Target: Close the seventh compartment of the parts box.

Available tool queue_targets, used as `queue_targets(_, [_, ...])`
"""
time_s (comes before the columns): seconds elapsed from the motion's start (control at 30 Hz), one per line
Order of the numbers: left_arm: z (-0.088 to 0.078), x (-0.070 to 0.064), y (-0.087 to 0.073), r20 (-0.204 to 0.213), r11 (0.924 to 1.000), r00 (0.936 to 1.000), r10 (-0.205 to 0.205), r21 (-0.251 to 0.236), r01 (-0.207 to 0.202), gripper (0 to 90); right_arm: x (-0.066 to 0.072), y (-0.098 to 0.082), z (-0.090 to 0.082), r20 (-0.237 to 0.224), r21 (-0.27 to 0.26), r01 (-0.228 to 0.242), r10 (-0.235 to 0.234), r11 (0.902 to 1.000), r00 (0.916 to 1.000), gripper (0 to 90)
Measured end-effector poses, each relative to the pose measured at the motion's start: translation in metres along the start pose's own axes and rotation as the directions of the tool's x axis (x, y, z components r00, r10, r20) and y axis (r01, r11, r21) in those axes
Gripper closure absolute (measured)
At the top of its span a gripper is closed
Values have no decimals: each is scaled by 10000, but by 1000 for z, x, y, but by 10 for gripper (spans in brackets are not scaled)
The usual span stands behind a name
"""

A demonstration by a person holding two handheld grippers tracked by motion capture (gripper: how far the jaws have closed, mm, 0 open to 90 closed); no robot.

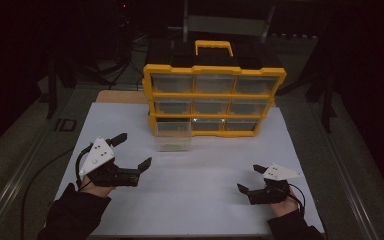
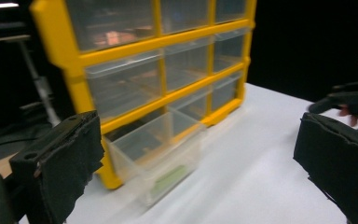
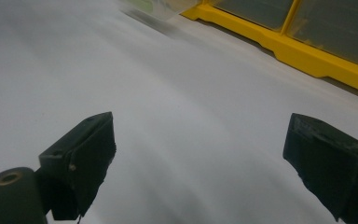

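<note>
A yellow drawer cabinet [image 1: 214, 100] with clear drawers stands upright at the back of the white table [image 1: 190, 175]. Its bottom-left drawer [image 1: 173, 140] is pulled out, with something green [image 2: 168, 177] lying inside. My left gripper [image 1: 134, 150] is open at the front left, jaws spread wide and empty, pointing toward the cabinet [image 2: 158, 70] and the drawer [image 2: 154, 156]. My right gripper [image 1: 250, 178] is open at the front right, empty, low over the bare table. The cabinet's yellow base [image 3: 303, 51] runs along the top of the right gripper view.
A dark handle-topped case [image 1: 213, 48] sits behind the cabinet. A metal rail [image 1: 30, 155] runs along the table's left side, and a cable trails off there. In the left gripper view the other gripper [image 2: 354, 100] shows far right. Darkness surrounds the table.
</note>
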State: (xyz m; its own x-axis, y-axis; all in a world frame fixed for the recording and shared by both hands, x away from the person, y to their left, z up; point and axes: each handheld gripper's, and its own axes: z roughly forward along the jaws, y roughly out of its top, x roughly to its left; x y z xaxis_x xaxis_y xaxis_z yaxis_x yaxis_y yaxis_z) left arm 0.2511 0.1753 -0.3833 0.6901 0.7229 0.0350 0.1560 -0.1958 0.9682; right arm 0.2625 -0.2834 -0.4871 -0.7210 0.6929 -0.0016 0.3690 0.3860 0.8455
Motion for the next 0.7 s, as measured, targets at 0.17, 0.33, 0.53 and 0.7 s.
queue_targets(0.17, [11, -8, -3, -94, 9999, 9999, 109, 118, -108, 12, 0, 0, 1, -54, 6, 29, -29, 10000, 10000, 91])
queue_targets(0.33, [23, -14, -10, -253, 9994, 9996, 128, 312, -120, 13, 0, 0, 1, -59, -32, 47, -47, 10000, 10000, 91])
queue_targets(0.53, [35, -17, -21, -280, 9993, 9996, -95, 352, 105, 18, 0, 0, 0, -72, -58, 28, -28, 10000, 10000, 91])
queue_targets(0.7, [47, -17, -33, -161, 9982, 9995, -267, 539, 275, 31, 1, 0, 1, -83, -36, 68, -69, 10000, 9999, 91])
